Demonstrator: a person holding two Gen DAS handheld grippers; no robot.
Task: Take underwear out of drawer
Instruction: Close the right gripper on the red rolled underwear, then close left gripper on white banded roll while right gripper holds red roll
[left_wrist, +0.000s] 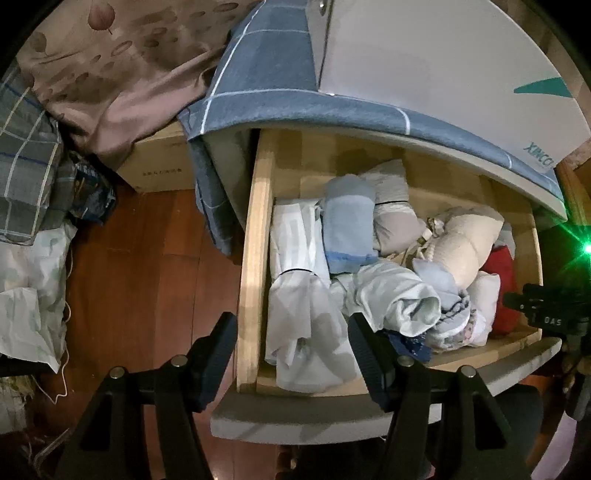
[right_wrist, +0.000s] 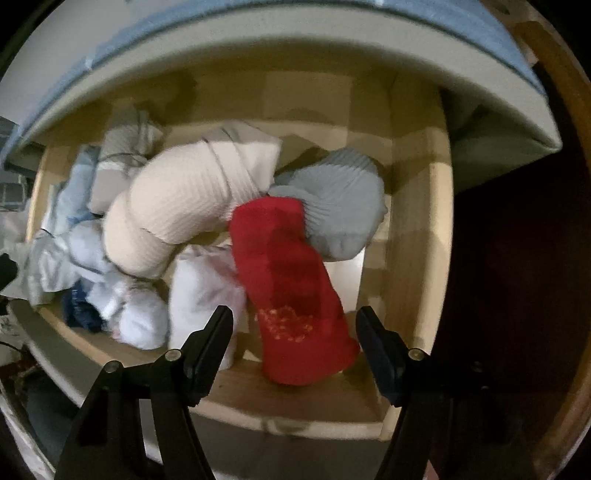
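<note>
Black fingers of the right hand-held gripper (right_wrist: 295, 343) frame the red piece (right_wrist: 291, 288) at the drawer's (right_wrist: 417, 258) front right corner. Its jaws stand part-way apart with the red cloth between them, and neither pad seems to press on it yet, so nothing is held; the downward aim suits a grab straight from above. Whether this red piece is underwear or a sock cannot be told; a faint orange pattern near its lower end is too blurred to read.

Behind the red piece in the drawer lie a grey ribbed roll (right_wrist: 340, 206) and a long cream roll (right_wrist: 177, 214), with a white bundle (right_wrist: 203, 291) to its left. The rolled shapes look like folded storage, packed to fit.

Over the drawer's left front, the left hand-held gripper (left_wrist: 291, 350) hangs wide and empty, one finger over the floor (left_wrist: 147, 251), the other over pale cloth (left_wrist: 306, 314). It seems parked, leaving the right side free. A pale blue fold (left_wrist: 349, 229) lies toward the drawer's back.

Above the drawer, a blue checked sheet (left_wrist: 266, 74) drapes the edge, and on it rests a white box (left_wrist: 443, 74) printed with teal letters, seen upside down, seemingly "XINCO" or similar. Left of the drawer, a cardboard carton (left_wrist: 159, 166) carries small print, unreadable.
</note>
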